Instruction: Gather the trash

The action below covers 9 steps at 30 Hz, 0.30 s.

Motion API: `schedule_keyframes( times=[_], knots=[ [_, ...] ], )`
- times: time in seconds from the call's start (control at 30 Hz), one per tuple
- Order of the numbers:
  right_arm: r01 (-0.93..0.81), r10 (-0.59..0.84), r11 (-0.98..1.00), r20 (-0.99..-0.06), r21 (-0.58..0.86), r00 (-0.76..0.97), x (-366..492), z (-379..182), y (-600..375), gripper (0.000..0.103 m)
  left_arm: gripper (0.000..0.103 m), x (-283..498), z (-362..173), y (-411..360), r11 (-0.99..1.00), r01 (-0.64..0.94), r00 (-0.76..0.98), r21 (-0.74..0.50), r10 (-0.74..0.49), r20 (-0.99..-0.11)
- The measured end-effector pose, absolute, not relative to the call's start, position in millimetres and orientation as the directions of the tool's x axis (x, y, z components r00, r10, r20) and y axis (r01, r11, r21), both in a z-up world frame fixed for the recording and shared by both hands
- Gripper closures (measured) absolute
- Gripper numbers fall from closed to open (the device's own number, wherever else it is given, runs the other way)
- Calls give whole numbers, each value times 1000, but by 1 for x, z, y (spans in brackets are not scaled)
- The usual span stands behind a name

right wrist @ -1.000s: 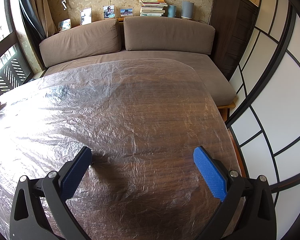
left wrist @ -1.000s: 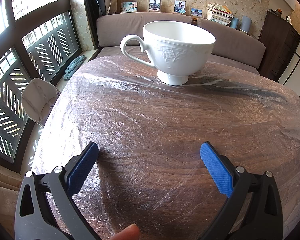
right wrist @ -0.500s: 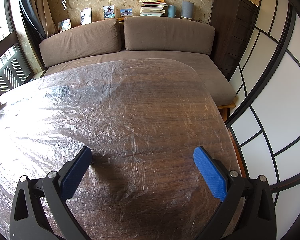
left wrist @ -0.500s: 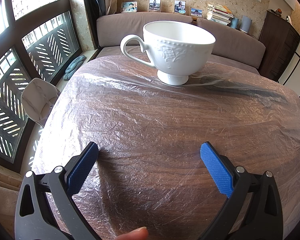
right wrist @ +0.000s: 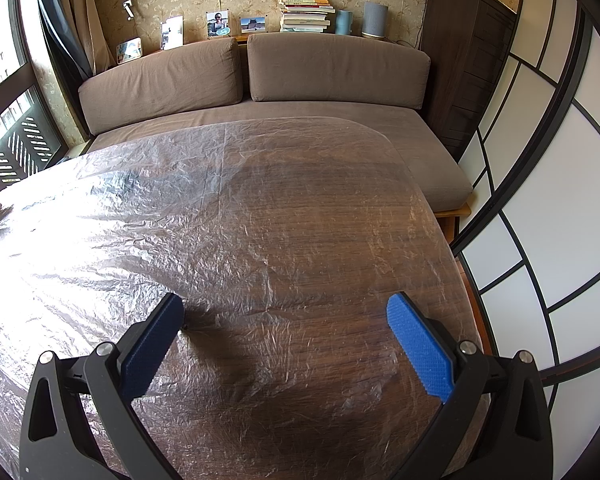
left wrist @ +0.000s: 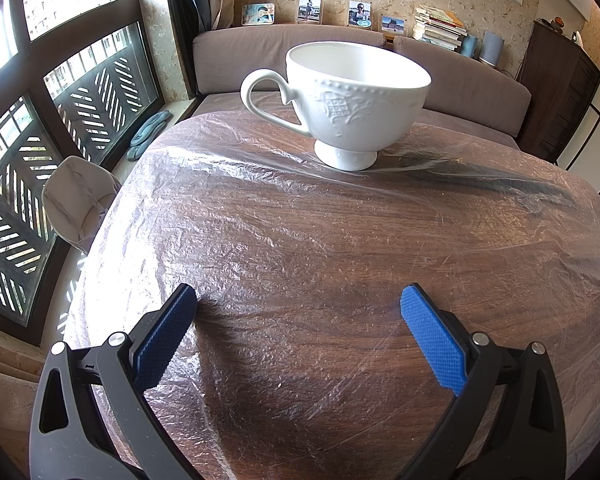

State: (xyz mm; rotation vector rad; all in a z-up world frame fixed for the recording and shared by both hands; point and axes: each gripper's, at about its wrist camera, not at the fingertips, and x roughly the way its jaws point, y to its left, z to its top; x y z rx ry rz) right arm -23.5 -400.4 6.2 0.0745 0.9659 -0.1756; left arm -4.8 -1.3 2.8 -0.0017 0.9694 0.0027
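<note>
We see no loose trash in either view; the only item standing on the table [left wrist: 340,264] is a white footed cup [left wrist: 352,100], so we can't tell what the task's thing is beyond that and the wrinkled clear plastic film [left wrist: 228,216] spread over the wood.

The cup sits upright at the far end of the table, on top of the film, handle pointing to the picture's left, embossed pattern on its side facing us. From this angle we can't see the bottom of the cup's inside. A dark streak of shadow runs from its foot toward the right.

Left gripper [left wrist: 298,332] hovers low over the near part of the table, well apart from the cup, jaws spread wide w/ nothing between the blue pads [left wrist: 432,344].

Right gripper [right wrist: 284,340] is the same: jaws wide apart, nothing held, over film-covered wood near the table's right edge. No cup in that view.

Beyond the table: brown sofa [right wrist: 260,80] w/ two back cushions, a ledge behind it w/ photos [right wrist: 218,24], a stack of books [right wrist: 306,14] & a grey cylinder speaker [right wrist: 375,18]. Dark wooden cabinet [right wrist: 464,72] at right, windows [left wrist: 60,100] at left, a pale chair [left wrist: 78,200] beside the table's left edge.
</note>
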Motion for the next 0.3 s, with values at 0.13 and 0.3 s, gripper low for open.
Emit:
schedule_keyframes(
  times=[0.13, 0.3],
  knots=[
    [182, -115, 983, -823, -15, 556, -24, 6, -400, 4, 1, -5, 3, -2, 1000, -3, 566, -2, 0, -824],
    [182, -115, 983, -823, -15, 556, -24, 6, -400, 4, 1, -5, 2, -2, 1000, -4, 566, -2, 1, -824]
  ],
)
